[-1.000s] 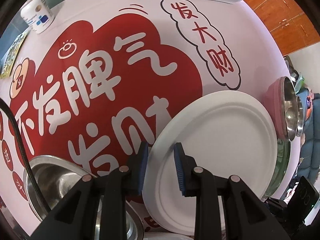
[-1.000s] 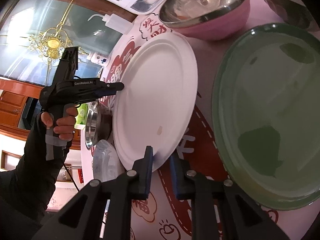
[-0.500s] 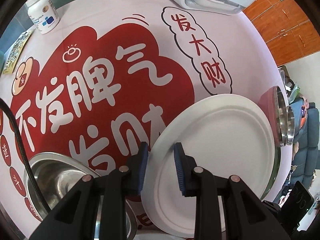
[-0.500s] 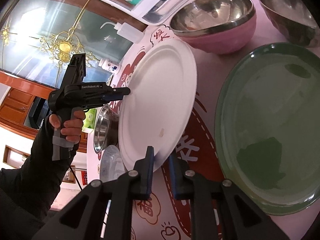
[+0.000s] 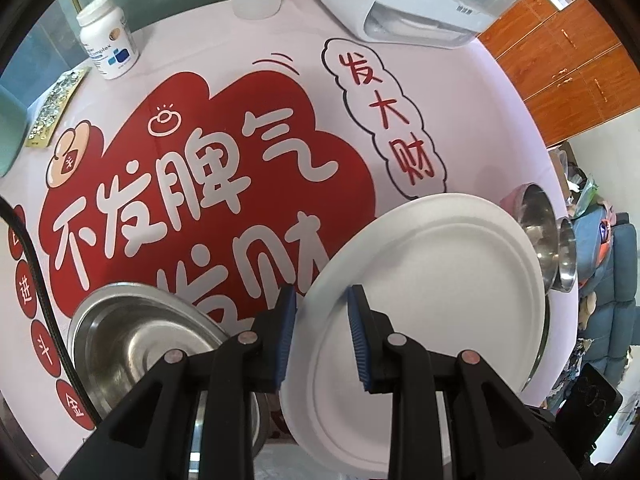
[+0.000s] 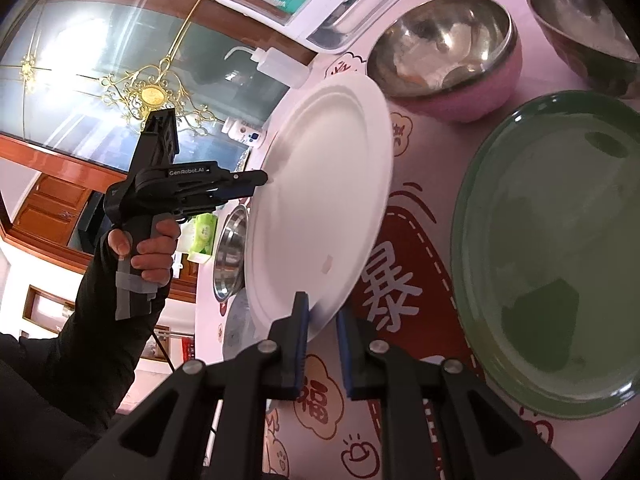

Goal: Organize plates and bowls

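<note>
Tablecloth (image 5: pixel 224 184): red-and-pink print, under everything.
Green plate (image 6: pixel 560 248): flat on cloth, 3 o'clock of white plate.
White plate (image 6: pixel 320 200): tilted, off cloth; left gripper (image 5: pixel 322 336) clamped on 9 o'clock rim, right gripper (image 6: pixel 322 344) clamped on 6 o'clock rim.
Pink bowl (image 6: pixel 452 60): 1 o'clock.
Steel bowl (image 5: pixel 136 344): 9 o'clock.

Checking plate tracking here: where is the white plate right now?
The white plate is tilted off the table, gripped at opposite rims by the left gripper and right gripper, between the steel bowl and the green plate.
</note>
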### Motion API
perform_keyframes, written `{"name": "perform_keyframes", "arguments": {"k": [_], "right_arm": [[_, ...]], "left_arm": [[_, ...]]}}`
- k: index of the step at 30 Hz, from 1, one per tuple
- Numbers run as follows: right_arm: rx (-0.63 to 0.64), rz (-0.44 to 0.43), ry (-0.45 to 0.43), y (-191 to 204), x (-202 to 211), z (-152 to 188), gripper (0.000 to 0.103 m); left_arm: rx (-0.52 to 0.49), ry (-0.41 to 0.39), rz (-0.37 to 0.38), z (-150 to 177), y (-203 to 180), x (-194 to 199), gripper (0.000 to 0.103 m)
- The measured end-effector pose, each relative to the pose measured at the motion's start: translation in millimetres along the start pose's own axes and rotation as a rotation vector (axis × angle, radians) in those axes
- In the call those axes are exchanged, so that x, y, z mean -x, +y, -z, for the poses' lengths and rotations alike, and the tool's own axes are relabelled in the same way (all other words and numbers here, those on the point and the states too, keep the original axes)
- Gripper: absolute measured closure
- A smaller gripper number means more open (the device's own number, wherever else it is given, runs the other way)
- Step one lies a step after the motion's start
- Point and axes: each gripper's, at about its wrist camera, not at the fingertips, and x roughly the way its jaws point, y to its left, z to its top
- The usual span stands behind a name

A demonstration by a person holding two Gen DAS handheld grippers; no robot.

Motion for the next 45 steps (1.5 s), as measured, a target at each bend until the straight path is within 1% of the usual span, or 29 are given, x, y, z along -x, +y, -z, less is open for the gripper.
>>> {"name": "perform_keyframes", "arguments": {"k": [4,9,14,18,21,24,33,41,45], "right_arm": [[-0.009,-0.016,-0.001,1,9,2,0.09],[-0.007,-0.034,-0.004,7,21,5,0.091],[0.016,-0.034,0.0,17,30,11,0.091],[0.028,-0.047,-0.002,23,41,21,0.091],[0.019,-0.057,-0.006,25,48,30,0.092],[0.019,-0.05,-0.016,26,58,41,0.092],[0.015,-0.033,-0.047,27,92,80,0.093],[-0.01,0.011,-0.023,20,106,120,0.093],[-0.007,0.037,-0.003,15,113,132,0.093]], "left_arm": [[0.003,-0.022,0.005,11,-4,16,0.078],[0.01,-0.057,0.024,28,-8,45,0.078],[0.013,-0.09,0.011,47,-15,68,0.078],[0.02,-0.107,0.013,70,-19,83,0.078],[0.029,-0.111,0.01,89,-23,86,0.078],[0.036,-0.112,0.014,114,-27,89,0.078],[0.058,-0.086,0.031,189,-34,89,0.078],[0.078,-0.034,0.045,252,-37,80,0.078],[0.091,-0.005,0.057,278,-39,73,0.078]]}}
